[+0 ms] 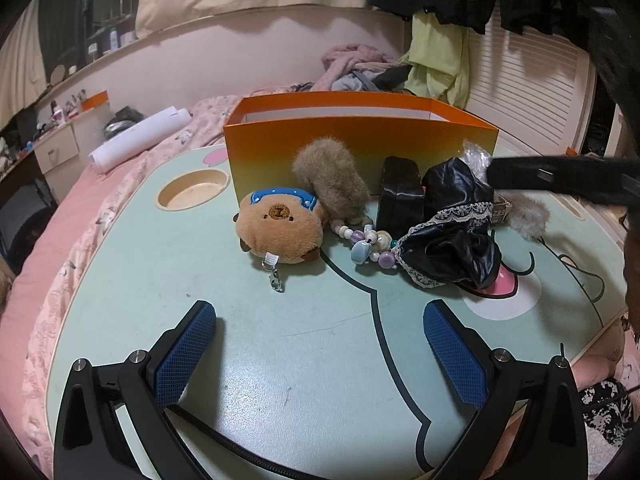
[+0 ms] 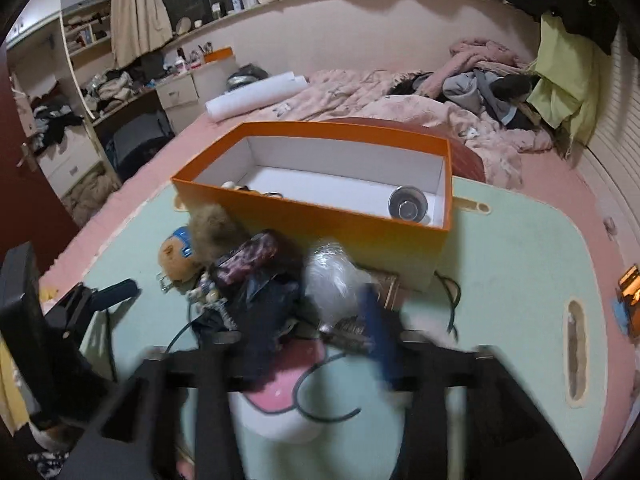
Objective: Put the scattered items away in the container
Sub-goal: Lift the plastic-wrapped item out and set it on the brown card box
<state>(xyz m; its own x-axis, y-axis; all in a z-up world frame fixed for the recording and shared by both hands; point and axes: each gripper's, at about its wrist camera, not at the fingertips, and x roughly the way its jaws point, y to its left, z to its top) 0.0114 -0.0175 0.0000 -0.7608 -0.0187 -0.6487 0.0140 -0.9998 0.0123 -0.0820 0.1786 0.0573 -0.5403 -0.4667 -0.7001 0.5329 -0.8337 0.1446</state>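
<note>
Container: orange cardboard box (image 2: 320, 216), far side of the pale green lap table (image 1: 200, 300); a small metal bowl (image 2: 407, 203) already lies inside.
Scattered items: brown capybara plush (image 1: 278, 232), grey-brown fur pom (image 1: 332, 178), pastel bead string (image 1: 366, 242), black lace-trimmed cloth (image 1: 452, 224), heaped just near the box.
Handling: plush is light and squashy; pinch its body, not the clip.
Left gripper (image 1: 320, 354): apart, empty, nearest the plush.
Right gripper (image 2: 308, 344): blurred, apart over the cloth, clamping nothing.
</note>
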